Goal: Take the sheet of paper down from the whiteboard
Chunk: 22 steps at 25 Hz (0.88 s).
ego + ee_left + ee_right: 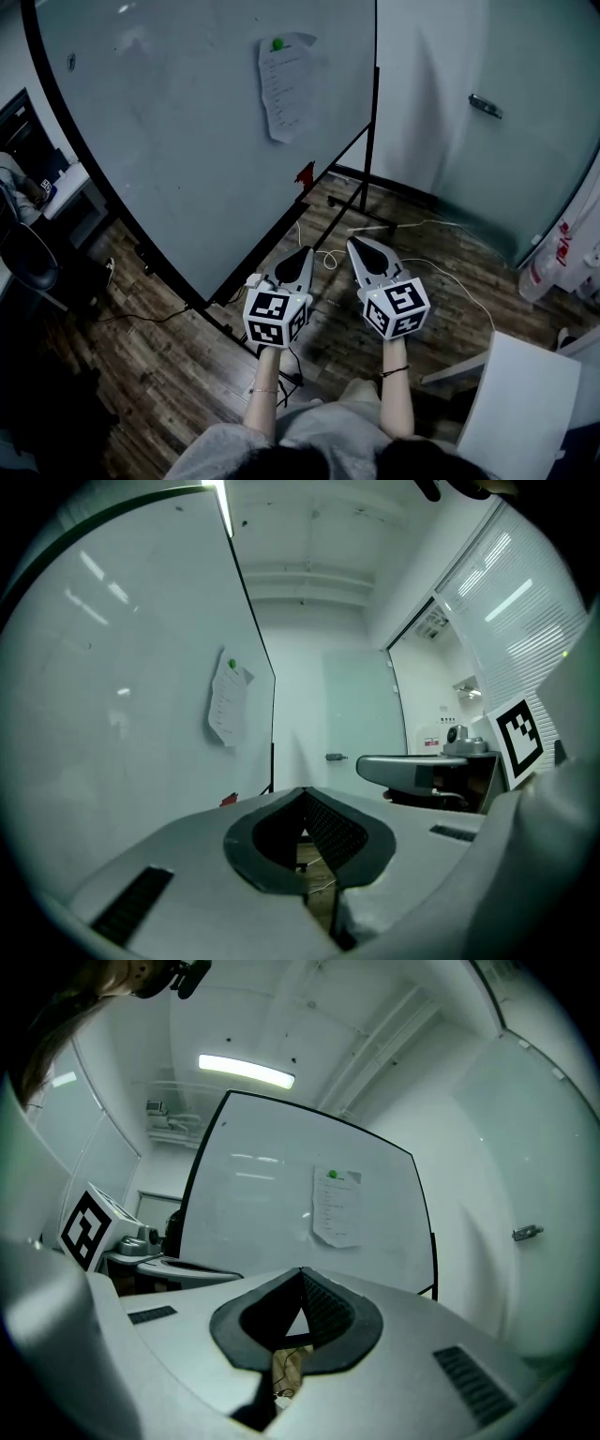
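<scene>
A white sheet of paper (285,87) with printed lines hangs on the whiteboard (169,159), pinned at its top by a small green magnet (277,44). The same sheet of paper (228,702) shows left of centre in the left gripper view, and the sheet of paper (337,1207) sits straight ahead in the right gripper view. My left gripper (306,251) and right gripper (354,243) are held side by side low in front of the board, well short of the sheet. Both are shut with nothing between the jaws.
The whiteboard stands on a black wheeled frame (361,202) with a red clip (305,174) at its lower edge. Cables (441,267) trail over the wooden floor. A glass door with a handle (486,105) is at right, a white chair (520,403) near right, desks (66,192) at left.
</scene>
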Motion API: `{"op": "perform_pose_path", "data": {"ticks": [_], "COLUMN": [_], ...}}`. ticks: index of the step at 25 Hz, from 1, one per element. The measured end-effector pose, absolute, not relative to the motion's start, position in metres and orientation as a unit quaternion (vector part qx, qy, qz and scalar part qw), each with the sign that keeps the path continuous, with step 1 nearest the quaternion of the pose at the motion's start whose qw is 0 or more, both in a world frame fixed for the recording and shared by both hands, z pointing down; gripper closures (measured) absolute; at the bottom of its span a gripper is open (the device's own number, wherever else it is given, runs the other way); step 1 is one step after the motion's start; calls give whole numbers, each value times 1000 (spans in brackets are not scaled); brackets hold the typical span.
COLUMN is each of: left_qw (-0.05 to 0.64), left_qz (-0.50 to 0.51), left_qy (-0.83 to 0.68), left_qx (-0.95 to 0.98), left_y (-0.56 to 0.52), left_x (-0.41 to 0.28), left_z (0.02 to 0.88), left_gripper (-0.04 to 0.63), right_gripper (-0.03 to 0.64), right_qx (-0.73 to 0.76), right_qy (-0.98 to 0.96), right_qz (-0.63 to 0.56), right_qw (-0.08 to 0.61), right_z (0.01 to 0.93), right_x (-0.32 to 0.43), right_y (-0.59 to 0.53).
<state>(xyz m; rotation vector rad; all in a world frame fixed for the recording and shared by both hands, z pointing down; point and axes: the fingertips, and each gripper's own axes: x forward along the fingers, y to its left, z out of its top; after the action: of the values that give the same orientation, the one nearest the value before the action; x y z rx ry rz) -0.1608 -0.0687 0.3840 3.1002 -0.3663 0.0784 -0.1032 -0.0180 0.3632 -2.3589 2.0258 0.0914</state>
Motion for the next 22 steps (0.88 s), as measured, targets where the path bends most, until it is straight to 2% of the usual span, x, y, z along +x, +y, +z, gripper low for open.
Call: {"op": "perform_pose_path", "data": {"ticks": [8, 14, 22], "left_qw": [-6, -20, -13], "left_qz": [33, 15, 24], "left_qy": [-158, -164, -194], "left_qx": [987, 986, 981], "left_y": [-108, -129, -165], "left_x": [-136, -83, -28], "left_z": [389, 373, 383], "left_gripper": [592, 592, 592], "right_gripper": [615, 617, 615], "right_qx": [-727, -720, -682], "right_qy": [685, 692, 729], "right_qz": [36, 50, 40], "right_qw": [25, 35, 44], "right_z": [366, 348, 357], "right_x": [-77, -14, 25], "right_y": [-57, -86, -138]}}
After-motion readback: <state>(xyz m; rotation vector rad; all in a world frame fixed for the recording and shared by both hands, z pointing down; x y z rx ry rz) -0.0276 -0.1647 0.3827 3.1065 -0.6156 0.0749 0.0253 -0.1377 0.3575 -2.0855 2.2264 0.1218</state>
